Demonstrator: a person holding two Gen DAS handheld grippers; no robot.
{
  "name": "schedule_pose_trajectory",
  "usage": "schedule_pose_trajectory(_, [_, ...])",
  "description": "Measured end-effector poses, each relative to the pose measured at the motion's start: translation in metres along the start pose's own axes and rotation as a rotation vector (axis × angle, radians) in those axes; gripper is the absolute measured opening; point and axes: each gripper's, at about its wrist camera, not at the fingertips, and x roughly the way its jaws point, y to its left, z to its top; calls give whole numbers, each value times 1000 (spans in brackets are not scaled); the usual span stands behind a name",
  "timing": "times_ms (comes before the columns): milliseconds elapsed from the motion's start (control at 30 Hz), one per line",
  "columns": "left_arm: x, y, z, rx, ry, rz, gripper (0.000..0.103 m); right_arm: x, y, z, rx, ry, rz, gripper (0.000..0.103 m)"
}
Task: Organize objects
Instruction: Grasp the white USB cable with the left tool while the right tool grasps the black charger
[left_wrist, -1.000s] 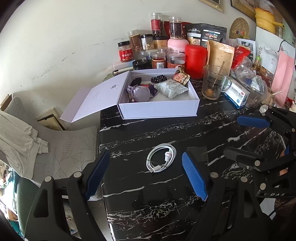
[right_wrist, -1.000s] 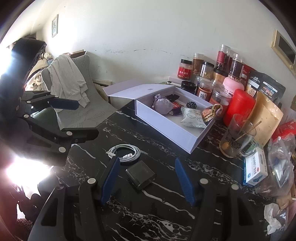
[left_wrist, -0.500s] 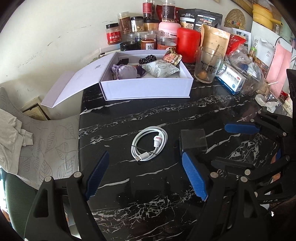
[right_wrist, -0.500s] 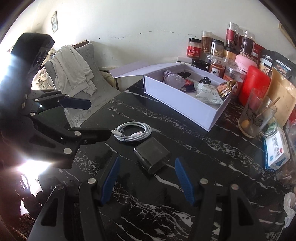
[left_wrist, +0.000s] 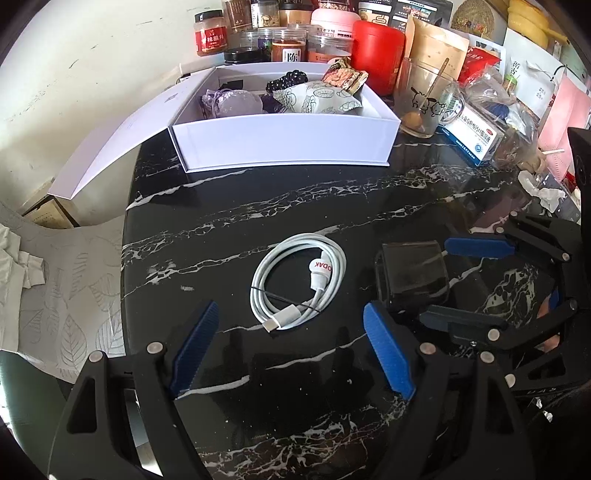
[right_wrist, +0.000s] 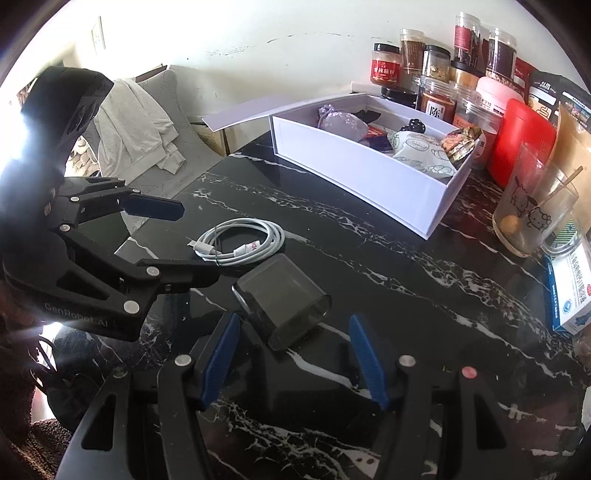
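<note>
The coiled white cable (left_wrist: 299, 280) lies flat on the black marble desk (left_wrist: 332, 195), straight ahead of the left tongs (left_wrist: 291, 325) and centred between its widely parted, empty blue pads. The dark smoky case (right_wrist: 282, 301) lies beside the coil, directly ahead of the right tongs (right_wrist: 291, 336), which gape about half open and empty. The open white box (left_wrist: 284, 142) sits farther back, well apart from both
</note>
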Motion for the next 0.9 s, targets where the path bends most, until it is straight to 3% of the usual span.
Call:
schedule_pose_trajectory(400, [37,8,16,-7,47,-30,80,20,-8,12,26,8,114,63])
schedule_pose_trajectory(533, [41,7,20,4,29,-30,80,21,-9,13,47,5,164,48])
schedule_pose_trajectory(767, [43,0,19,20,3,-11,79,16,-15,10,70,1,113,47])
schedule_pose_trajectory(833, [40,-2,17,27,-15,-40,76,12,-19,6,86,-2,96,47])
schedule_pose_trajectory(900, [38,-7,15,43,-27,-48,66,7,-23,2,102,-3,79,47])
